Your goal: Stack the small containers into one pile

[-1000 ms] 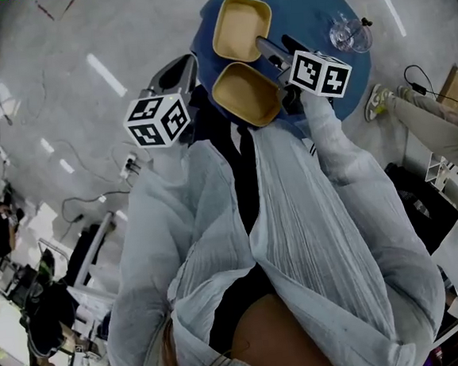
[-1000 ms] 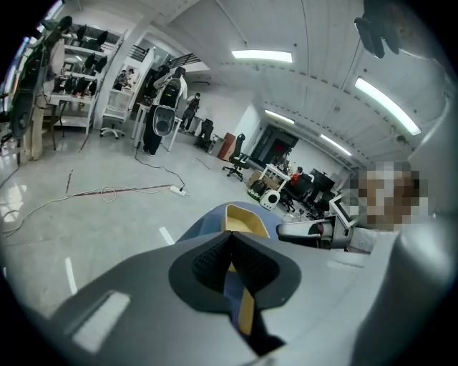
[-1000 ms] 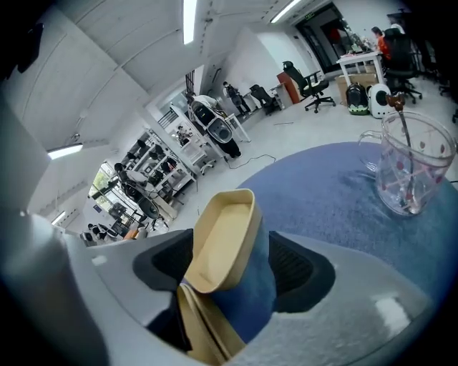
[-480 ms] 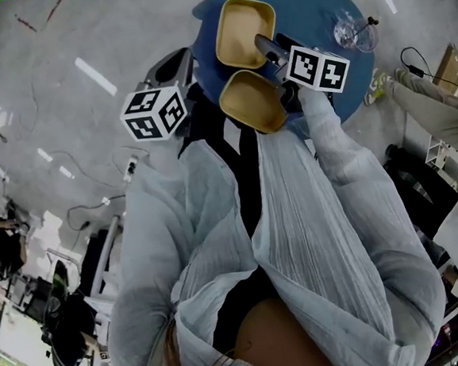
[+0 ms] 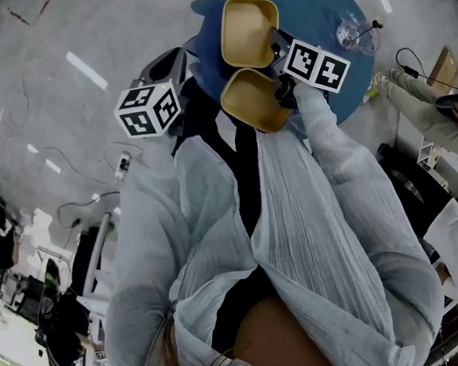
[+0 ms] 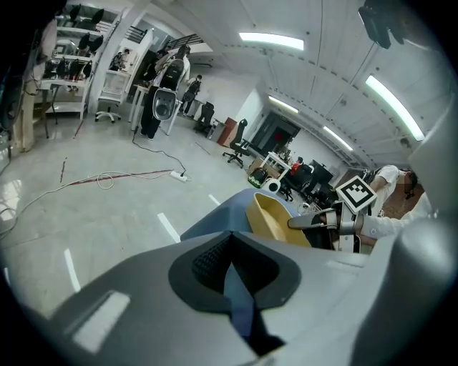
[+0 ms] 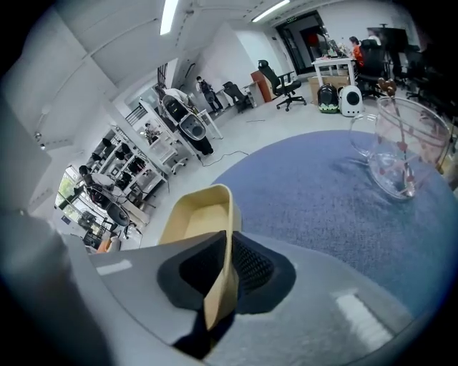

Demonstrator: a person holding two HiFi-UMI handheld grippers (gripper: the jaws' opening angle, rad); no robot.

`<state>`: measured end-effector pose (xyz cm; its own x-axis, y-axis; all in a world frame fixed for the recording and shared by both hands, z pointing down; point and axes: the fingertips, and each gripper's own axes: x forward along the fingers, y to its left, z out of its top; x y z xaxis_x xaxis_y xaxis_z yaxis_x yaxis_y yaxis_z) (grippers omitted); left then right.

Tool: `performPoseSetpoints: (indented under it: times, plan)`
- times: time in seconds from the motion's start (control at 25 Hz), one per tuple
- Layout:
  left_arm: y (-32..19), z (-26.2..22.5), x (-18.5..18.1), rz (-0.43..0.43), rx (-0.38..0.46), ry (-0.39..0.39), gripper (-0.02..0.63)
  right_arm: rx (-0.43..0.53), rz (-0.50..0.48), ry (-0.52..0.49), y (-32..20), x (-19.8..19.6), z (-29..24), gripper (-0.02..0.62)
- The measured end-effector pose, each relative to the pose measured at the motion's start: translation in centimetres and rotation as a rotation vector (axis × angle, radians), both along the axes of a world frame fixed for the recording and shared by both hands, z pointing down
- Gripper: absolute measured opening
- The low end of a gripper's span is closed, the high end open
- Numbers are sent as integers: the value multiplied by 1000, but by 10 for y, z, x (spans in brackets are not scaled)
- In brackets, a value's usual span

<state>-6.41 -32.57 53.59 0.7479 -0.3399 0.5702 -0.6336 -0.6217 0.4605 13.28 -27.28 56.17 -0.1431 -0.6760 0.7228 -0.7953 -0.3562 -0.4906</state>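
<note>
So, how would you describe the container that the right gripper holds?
Look at the round blue table, where two yellow containers are close together. It is the farther container, its wall pinched between the right gripper's fingers; the nearer container at the table's edge is not gripped.

Both arms, in pale crinkled sleeves, reach forward from the torso toward 12 o'clock. The right arm (image 5: 347, 168) stretches out further. Its right gripper (image 5: 275, 45), at 1 o'clock, has its jaws closing tight on the side wall of a yellow container (image 7: 193, 214). The left arm (image 5: 141, 226) is bent and holds the left gripper (image 5: 180, 59) at 11 o'clock, jaws nearly together with nothing between them.
</note>
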Motion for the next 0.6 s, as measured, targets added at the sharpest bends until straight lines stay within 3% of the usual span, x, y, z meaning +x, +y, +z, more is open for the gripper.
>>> performPoseSetpoints:
  times: [0.6]
  plan:
    - [5, -7, -8, -41, 19, -15, 9, 67, 14, -12, -7, 8, -11, 20]
